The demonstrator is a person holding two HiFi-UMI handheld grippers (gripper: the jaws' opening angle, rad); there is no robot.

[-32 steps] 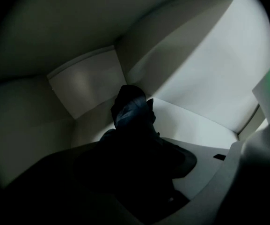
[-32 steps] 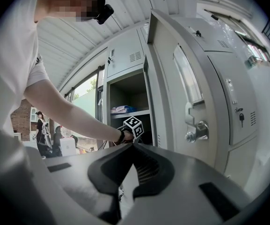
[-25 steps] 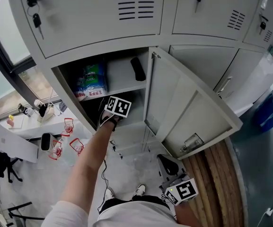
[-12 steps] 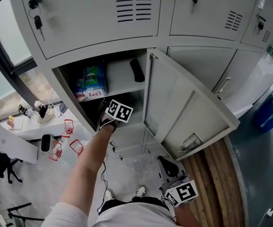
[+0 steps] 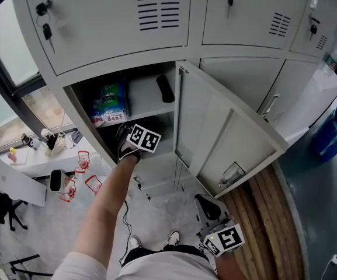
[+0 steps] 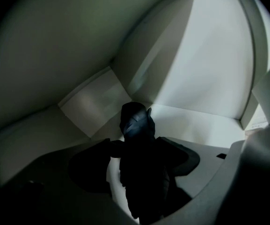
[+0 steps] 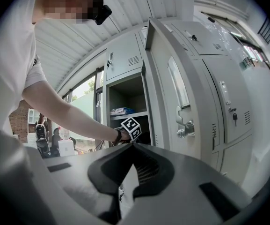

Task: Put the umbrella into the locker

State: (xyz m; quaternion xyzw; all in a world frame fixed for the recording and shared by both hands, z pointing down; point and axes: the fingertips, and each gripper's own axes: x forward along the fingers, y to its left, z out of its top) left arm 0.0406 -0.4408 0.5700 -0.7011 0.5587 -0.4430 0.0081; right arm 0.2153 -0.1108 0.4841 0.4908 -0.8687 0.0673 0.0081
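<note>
Left tongs (image 6: 139, 149): reached into the lower compartment (image 6: 200, 121) of the open locker (image 5: 115, 67). Jaws spread wide and have just been opening. The dark folded umbrella (image 6: 135, 123) lies between them, and a strip of light shows between it and the left pad, so it is not clamped.
Right tongs (image 7: 134, 146): jaws closed tip to tip with nothing in them. Held low by the person's waist, outside the locker, below the door's free edge.
Umbrella: inside the lower compartment, far end pointing towards the back corner.
Edges: shelf (image 5: 150, 98) lip sits just above the left wrist. Door (image 5: 226, 133) is swung out to the right of the opening, its hinge edge beside the marker cube (image 5: 143, 139).
Room: bare pale floor and walls on both sides of the umbrella; back corner near its tip.
Upper shelf: blue-green packet (image 5: 110, 101) and black oblong item (image 5: 165, 88), apart from each other.
</note>
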